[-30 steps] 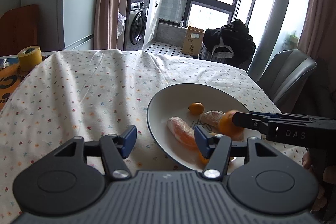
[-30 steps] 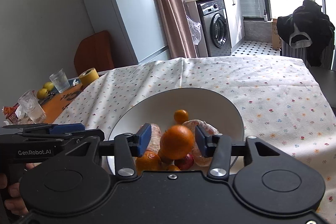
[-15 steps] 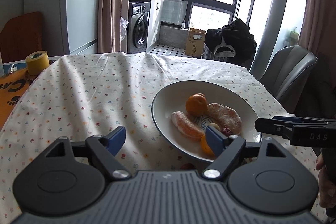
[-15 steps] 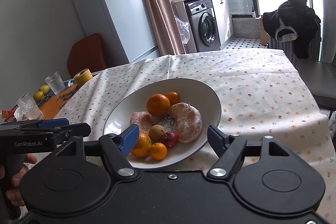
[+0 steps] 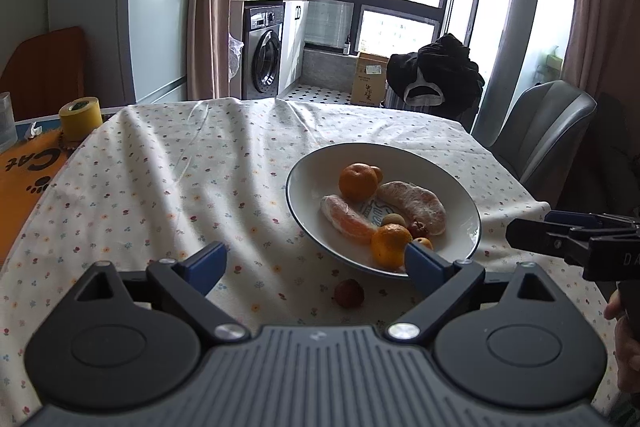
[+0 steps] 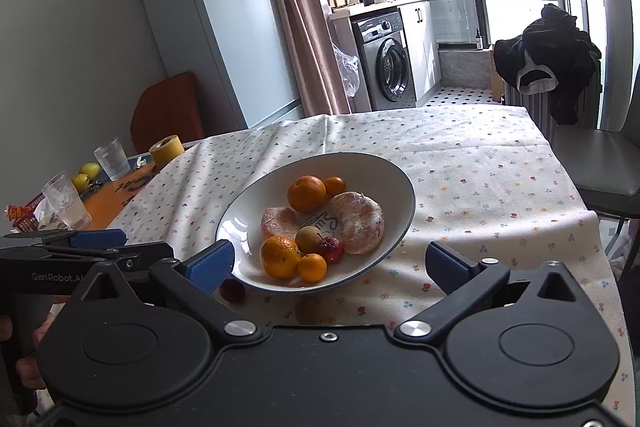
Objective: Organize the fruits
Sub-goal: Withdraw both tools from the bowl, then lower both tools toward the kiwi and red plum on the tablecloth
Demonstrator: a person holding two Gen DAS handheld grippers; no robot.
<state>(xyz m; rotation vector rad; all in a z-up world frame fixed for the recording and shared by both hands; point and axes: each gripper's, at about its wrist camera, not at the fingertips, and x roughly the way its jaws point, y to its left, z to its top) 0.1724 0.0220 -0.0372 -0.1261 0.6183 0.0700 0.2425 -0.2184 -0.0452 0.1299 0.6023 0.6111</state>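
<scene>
A white plate (image 5: 460, 187) (image 6: 400, 187) on the flowered tablecloth holds several fruits: a mandarin (image 5: 357, 181) (image 6: 307, 193) at the back, two peeled citrus pieces (image 5: 412, 201) (image 6: 357, 221), another mandarin (image 5: 390, 245) (image 6: 280, 256) at the front and small fruits. A small dark red fruit (image 5: 349, 293) (image 6: 233, 291) lies on the cloth just in front of the plate. My left gripper (image 5: 316, 263) is open, near that fruit and the plate's front rim. My right gripper (image 6: 328, 261) is open and empty, pulled back from the plate.
A yellow tape roll (image 5: 80, 118) (image 6: 167, 150), glasses (image 6: 112, 159) and yellow fruits (image 6: 84, 175) stand on the orange table part at the left. A grey chair (image 5: 548, 131) stands past the table's right edge. The cloth (image 5: 180, 179) left of the plate is bare.
The right gripper let the mandarin go into the plate, opened wide and drew back. Both grippers have moved away from the plate, and the left one opened wider.
</scene>
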